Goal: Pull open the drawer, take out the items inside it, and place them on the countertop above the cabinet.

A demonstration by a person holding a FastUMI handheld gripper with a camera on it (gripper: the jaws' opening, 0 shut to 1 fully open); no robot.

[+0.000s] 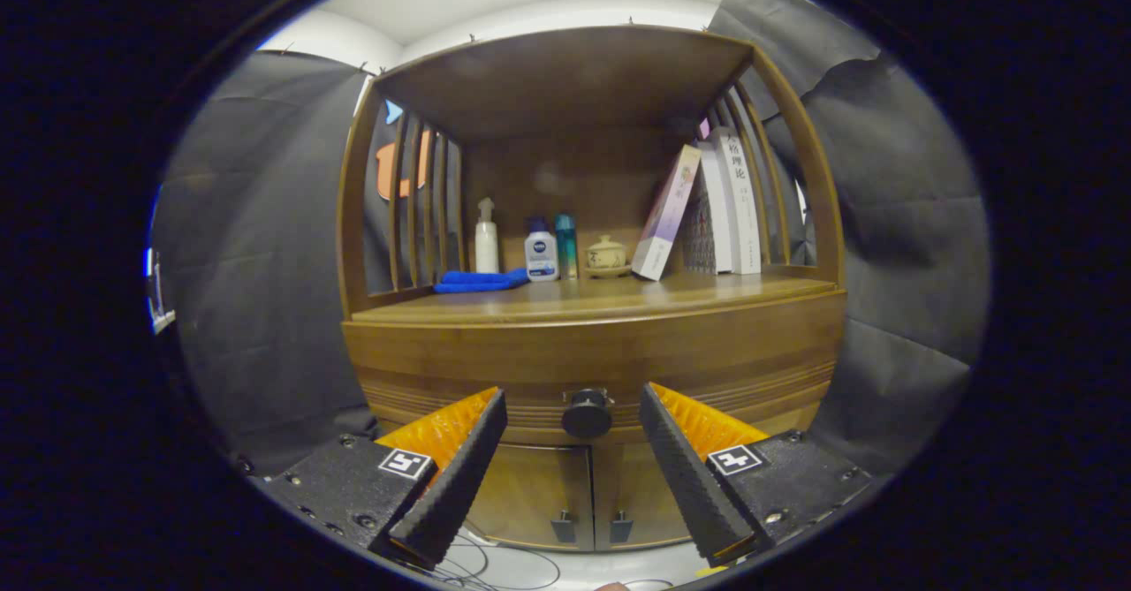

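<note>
Nothing is done yet: the drawer [592,379] sits shut under the desk [592,301], its knob [587,413] at twelve o'clock between the spread-open, empty hand-held gripper [573,423], untouched.

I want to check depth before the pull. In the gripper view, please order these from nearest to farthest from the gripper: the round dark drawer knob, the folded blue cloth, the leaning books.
Gripper, jaws open:
1. Round dark drawer knob, between the jaws, just ahead.
2. Folded blue cloth, on the countertop, beyond the left jaw.
3. Leaning books, deeper, on the right.
</note>
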